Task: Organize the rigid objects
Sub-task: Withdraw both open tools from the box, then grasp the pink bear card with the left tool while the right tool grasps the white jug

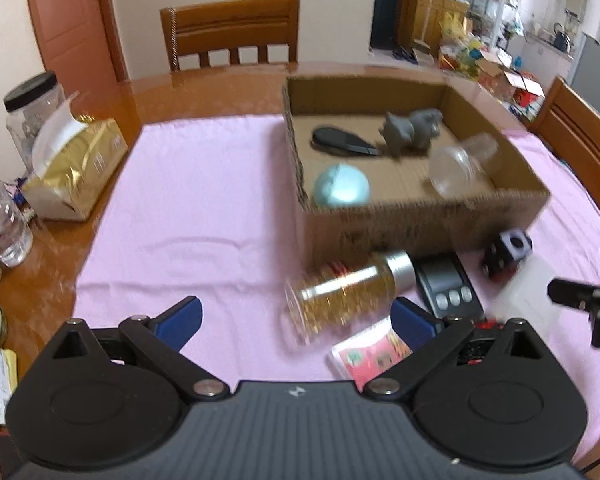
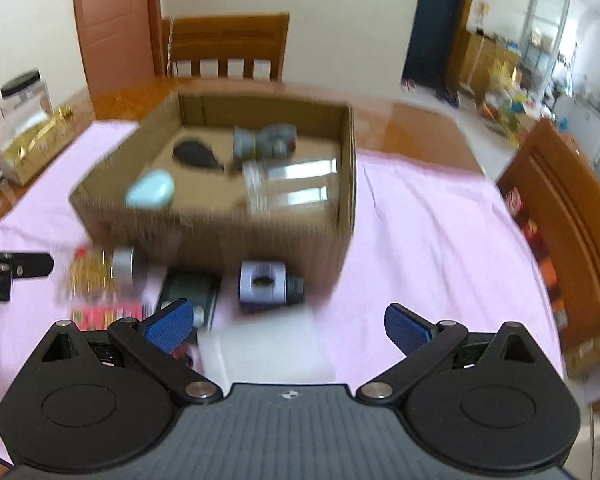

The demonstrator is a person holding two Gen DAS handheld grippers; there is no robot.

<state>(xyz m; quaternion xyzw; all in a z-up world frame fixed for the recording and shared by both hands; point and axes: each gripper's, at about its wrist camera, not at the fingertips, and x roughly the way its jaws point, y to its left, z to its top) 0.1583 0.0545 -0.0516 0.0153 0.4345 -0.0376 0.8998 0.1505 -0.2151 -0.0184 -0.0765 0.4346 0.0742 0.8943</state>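
Note:
An open cardboard box (image 1: 420, 216) (image 2: 220, 236) stands on the pink cloth. In it lie a black mouse (image 1: 340, 142), a grey toy figure (image 1: 412, 132), a teal egg-shaped thing (image 1: 342, 186) and a clear glass jar (image 1: 460, 164). In front of the box lie a gold-filled bottle with a silver cap (image 1: 348, 292) (image 2: 100, 270), a black digital scale (image 1: 448, 288), a lilac-and-black cube (image 1: 508, 250) (image 2: 266, 286), a pink packet (image 1: 374, 354) and a white box (image 2: 266, 344). My left gripper (image 1: 296, 320) is open above the cloth near the bottle. My right gripper (image 2: 288, 326) is open above the white box.
A gold tissue pack (image 1: 76, 168), a black-lidded plastic jar (image 1: 32, 112) and a water bottle (image 1: 0, 216) stand on the wooden table at the left. Wooden chairs stand at the far side (image 1: 232, 32) and at the right (image 2: 572, 216).

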